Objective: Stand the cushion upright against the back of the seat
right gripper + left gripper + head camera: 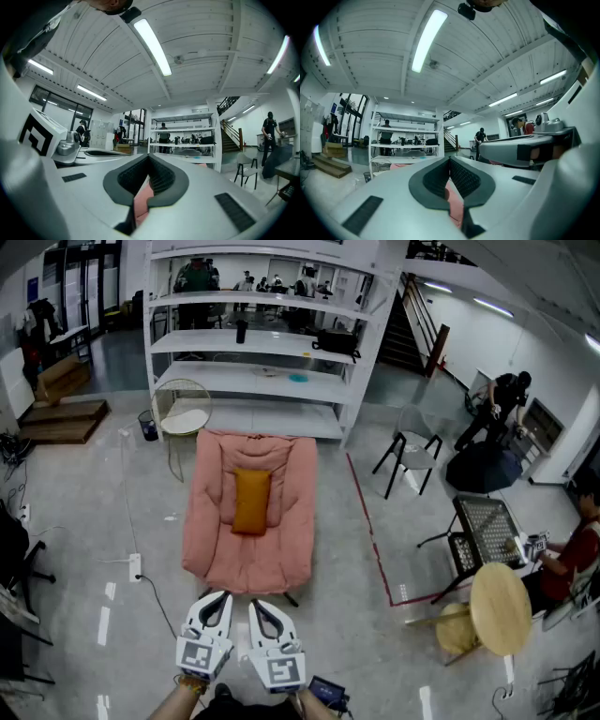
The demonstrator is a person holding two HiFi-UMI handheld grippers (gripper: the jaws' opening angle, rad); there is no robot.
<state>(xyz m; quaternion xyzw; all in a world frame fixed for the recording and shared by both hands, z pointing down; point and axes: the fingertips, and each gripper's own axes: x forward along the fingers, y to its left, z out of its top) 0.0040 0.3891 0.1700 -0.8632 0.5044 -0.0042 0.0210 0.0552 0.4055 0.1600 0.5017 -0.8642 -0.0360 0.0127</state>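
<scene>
Two hand-held tools, the left tongs and the right tongs, are held level and side by side, both closed on nothing. Straight ahead of them, well apart, an orange cushion lies mid-way up a pink seat. It seems to lie flat, though that is hard to judge from overhead. The task looks unstarted. The next move calls for reaching forward, opening the tongs and gripping the cushion's edge.

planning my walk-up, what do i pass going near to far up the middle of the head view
left gripper and right gripper side by side, fingers shut → pink seat, front edge → orange cushion on it → white shelf unit
</scene>
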